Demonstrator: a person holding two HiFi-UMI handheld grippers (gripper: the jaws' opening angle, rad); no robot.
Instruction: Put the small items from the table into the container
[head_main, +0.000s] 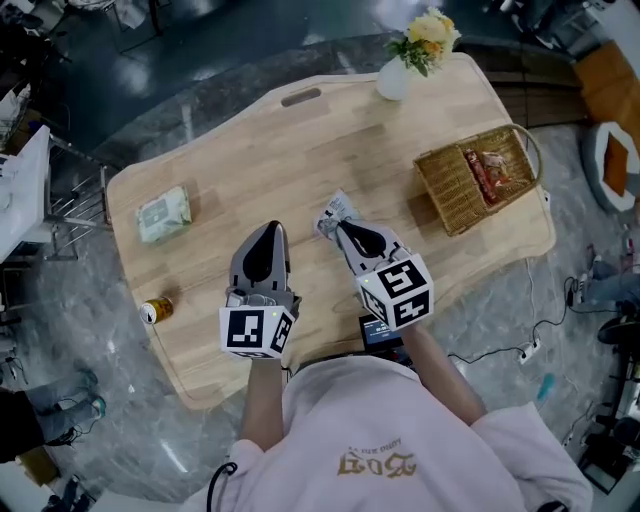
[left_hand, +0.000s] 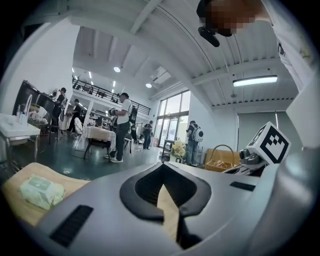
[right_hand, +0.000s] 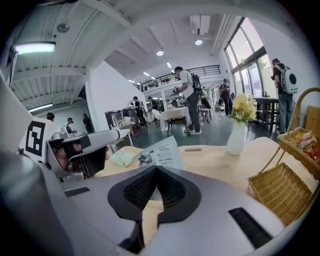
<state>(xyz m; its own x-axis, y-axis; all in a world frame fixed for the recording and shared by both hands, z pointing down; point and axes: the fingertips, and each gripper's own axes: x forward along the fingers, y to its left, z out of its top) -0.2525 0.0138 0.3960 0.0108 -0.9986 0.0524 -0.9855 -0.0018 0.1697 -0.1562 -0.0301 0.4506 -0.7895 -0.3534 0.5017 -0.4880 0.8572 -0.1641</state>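
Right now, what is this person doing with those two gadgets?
A person holds a gripper in each hand over a wooden table. The right gripper has its jaws shut on a flat printed packet; the left gripper is shut and empty. A wicker basket on the right holds a red snack packet. A green wipes pack and a small can lie on the table.
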